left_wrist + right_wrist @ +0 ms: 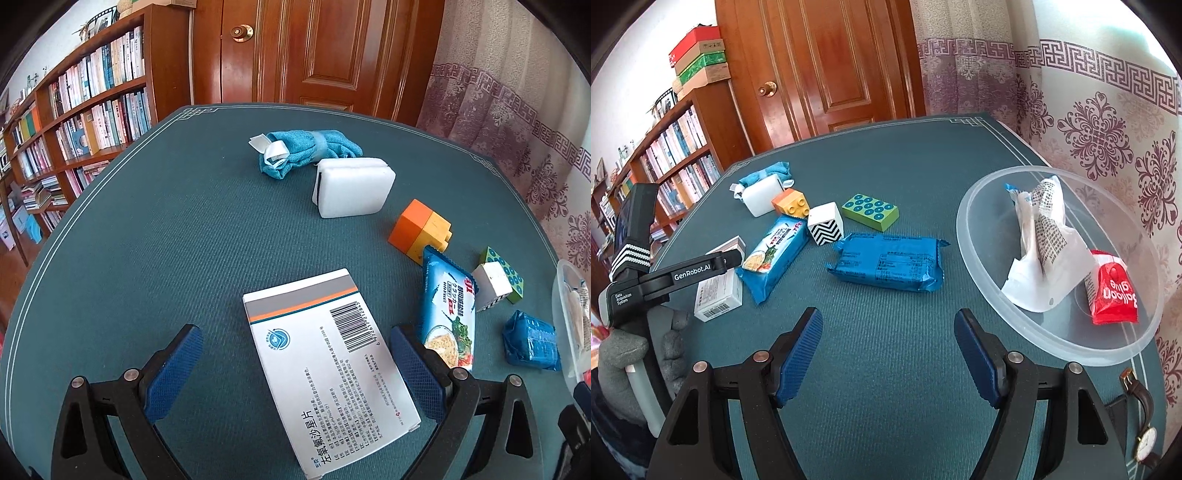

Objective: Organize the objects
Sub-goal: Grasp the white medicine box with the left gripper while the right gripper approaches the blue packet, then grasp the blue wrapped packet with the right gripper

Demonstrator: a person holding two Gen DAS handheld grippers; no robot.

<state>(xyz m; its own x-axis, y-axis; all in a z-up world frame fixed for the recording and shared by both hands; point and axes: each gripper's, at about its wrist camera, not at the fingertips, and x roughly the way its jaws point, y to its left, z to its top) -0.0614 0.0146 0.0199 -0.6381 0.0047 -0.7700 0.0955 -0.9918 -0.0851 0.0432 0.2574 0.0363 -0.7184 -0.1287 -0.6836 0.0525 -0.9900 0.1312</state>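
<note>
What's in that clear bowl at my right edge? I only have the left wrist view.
Observer: A white printed packet and a red Balloon glue packet lie in the clear bowl.
Operator: Is the right gripper carrying anything?
Observer: No, the right gripper is open with nothing between its fingers.
Operator: Anything else near the bowl?
Observer: A wristwatch lies at the table edge, just outside the bowl's near rim.

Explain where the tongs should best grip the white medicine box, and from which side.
Probably across its two long edges, coming down from above. The medicine box lies flat on the table, and the open left tongs already straddle its narrow width.
</note>
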